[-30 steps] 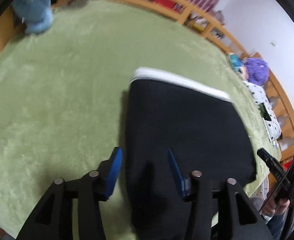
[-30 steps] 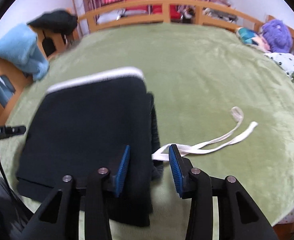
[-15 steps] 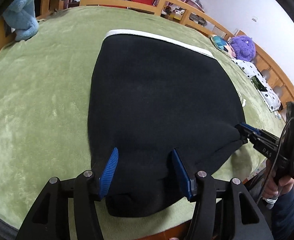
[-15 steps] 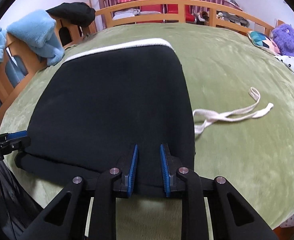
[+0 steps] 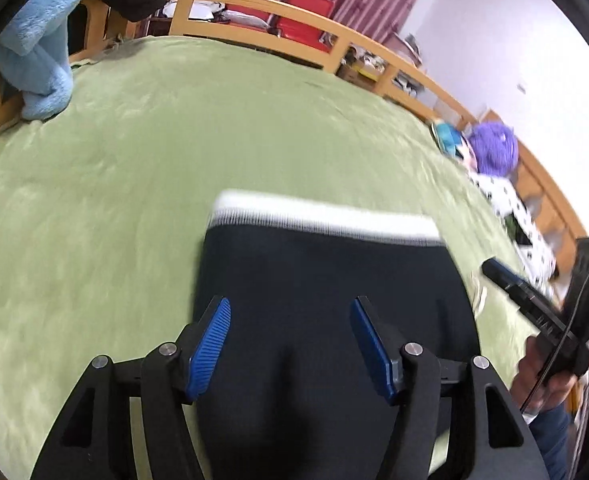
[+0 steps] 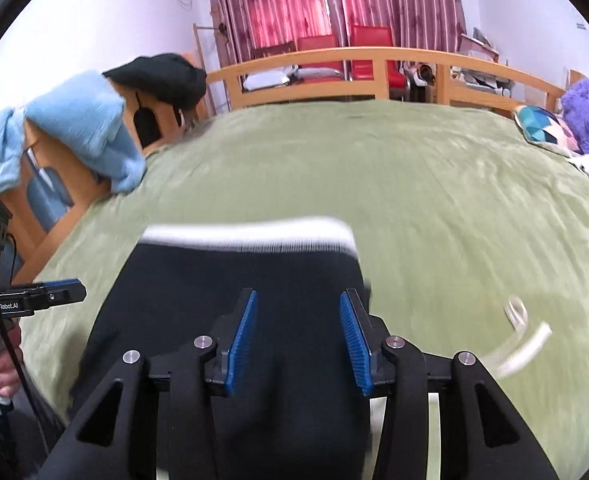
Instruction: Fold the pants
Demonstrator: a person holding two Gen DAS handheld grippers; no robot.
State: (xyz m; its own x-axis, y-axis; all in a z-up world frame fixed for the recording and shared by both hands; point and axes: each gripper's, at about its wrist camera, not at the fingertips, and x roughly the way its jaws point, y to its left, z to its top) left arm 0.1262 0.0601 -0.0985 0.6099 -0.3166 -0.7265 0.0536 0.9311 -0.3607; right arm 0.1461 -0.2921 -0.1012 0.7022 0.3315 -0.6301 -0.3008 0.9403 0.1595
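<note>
Black pants (image 5: pixel 318 280) lie folded on the green bed cover (image 5: pixel 134 160), their white waistband (image 5: pixel 322 220) at the far end. My left gripper (image 5: pixel 290 344) hovers over their near left part. Its jaws are opening, and only the flat cloth below shows between the blue pads (image 5: pixel 210 344). My right gripper (image 6: pixel 298 340) is over the near right part of the pants (image 6: pixel 234 272), also opening, with nothing pinched. A loose white drawstring (image 6: pixel 522 340) lies on the cover to the right. Each wrist view shows the other gripper at its side: the right gripper (image 5: pixel 526 300) and the left gripper (image 6: pixel 42 298).
A wooden rail (image 6: pixel 334 60) runs around the bed. A light blue towel (image 6: pixel 86 132) and a black garment (image 6: pixel 162 76) hang on its left side. A purple plush toy (image 6: pixel 586 116), a patterned cushion (image 6: pixel 542 128) and a spotted cloth (image 5: pixel 510 204) lie at the right edge.
Half a second ago both grippers were back at the pants' near edge, the right one almost shut there. Now both are forward over the pants with their jaws wider.
</note>
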